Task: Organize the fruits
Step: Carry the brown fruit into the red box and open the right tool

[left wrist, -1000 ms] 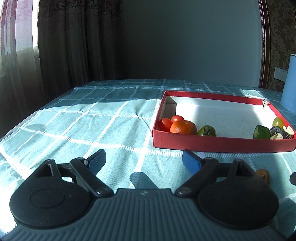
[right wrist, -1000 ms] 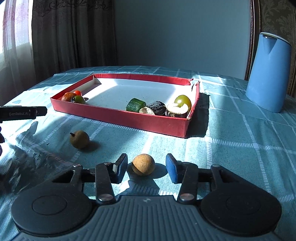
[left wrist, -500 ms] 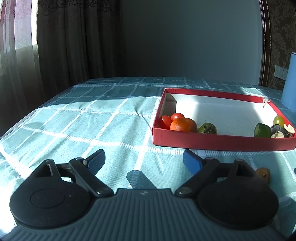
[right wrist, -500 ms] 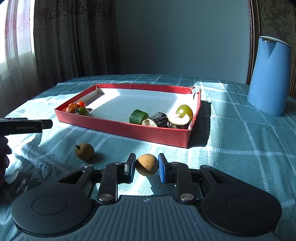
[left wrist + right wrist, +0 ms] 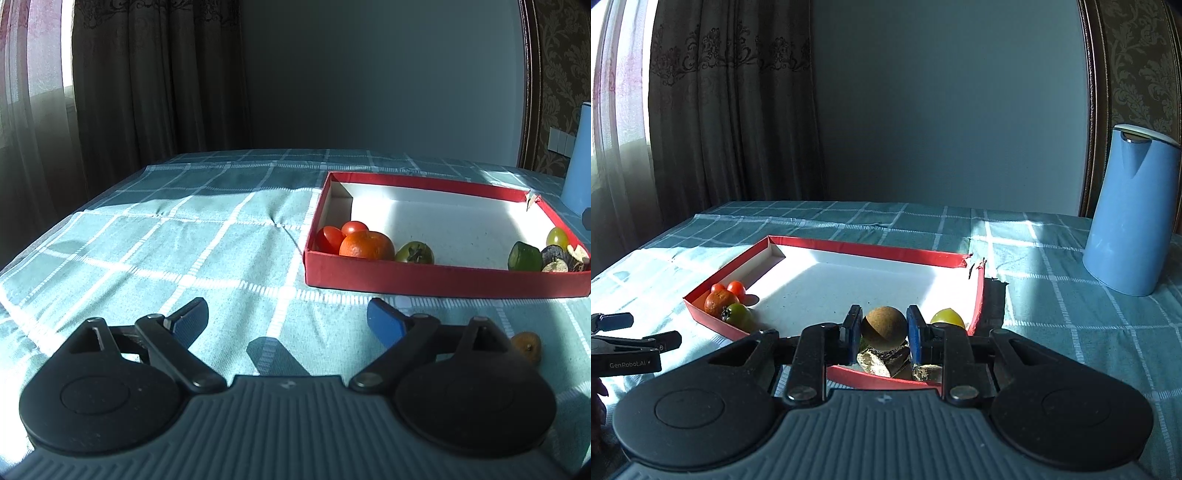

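My right gripper (image 5: 883,322) is shut on a round brown fruit (image 5: 884,330), held in the air over the near edge of the red box (image 5: 871,252). In the box lie two red tomatoes (image 5: 330,238), an orange (image 5: 365,245) and a green fruit (image 5: 415,254) at its left end. A green piece (image 5: 524,257) and a yellow-green grape (image 5: 557,236) lie at its right end. My left gripper (image 5: 288,319) hovers low over the cloth left of the box, its jaws opening with nothing between them. A second small brown fruit (image 5: 527,343) lies on the cloth, half hidden behind that gripper's right arm.
A tall blue jug (image 5: 1130,214) stands on the checked cloth to the right of the box. Curtains hang at the left and a plain wall stands behind. My left gripper (image 5: 653,329) shows at the left edge of the right wrist view.
My right gripper closed on the brown fruit on the cloth, then lifted it up and forward over the box's near edge. The left gripper stayed where it was.
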A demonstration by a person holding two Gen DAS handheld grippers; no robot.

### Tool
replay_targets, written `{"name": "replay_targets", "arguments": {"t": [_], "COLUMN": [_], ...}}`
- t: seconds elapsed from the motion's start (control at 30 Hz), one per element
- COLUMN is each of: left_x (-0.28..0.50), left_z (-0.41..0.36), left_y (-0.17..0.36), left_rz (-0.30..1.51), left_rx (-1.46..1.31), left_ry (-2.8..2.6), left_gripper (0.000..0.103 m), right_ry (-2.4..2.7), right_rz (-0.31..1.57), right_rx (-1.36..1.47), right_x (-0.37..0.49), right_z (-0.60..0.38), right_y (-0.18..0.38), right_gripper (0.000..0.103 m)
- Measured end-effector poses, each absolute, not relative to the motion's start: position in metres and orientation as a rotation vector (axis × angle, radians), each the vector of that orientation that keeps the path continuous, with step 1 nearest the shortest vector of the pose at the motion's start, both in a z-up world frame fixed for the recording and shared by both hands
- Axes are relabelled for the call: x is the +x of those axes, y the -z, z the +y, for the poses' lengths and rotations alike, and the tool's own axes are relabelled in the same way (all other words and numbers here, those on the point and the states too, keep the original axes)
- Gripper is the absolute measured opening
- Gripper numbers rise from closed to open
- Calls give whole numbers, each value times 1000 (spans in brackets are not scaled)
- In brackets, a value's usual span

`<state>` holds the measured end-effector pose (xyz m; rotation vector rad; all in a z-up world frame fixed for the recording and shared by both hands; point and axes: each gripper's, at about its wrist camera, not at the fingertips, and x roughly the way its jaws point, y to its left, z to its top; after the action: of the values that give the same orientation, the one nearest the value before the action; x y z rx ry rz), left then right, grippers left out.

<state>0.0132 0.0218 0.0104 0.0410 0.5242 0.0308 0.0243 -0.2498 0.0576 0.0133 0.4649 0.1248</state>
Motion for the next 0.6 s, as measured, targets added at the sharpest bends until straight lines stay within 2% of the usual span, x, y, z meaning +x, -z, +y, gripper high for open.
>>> {"name": "replay_targets", "arguments": {"t": [0.6], "left_x": [15], "left_z": [22], "left_y": [-9], "left_rz": [538], "left_rx": [39], "left_ry": [-29], "left_gripper": [93], "right_ry": [-55], "right_rz": [556], "right_rx": [4], "right_x": [83], "right_z": [-250], "right_y": [-19], "right_gripper": [25]}}
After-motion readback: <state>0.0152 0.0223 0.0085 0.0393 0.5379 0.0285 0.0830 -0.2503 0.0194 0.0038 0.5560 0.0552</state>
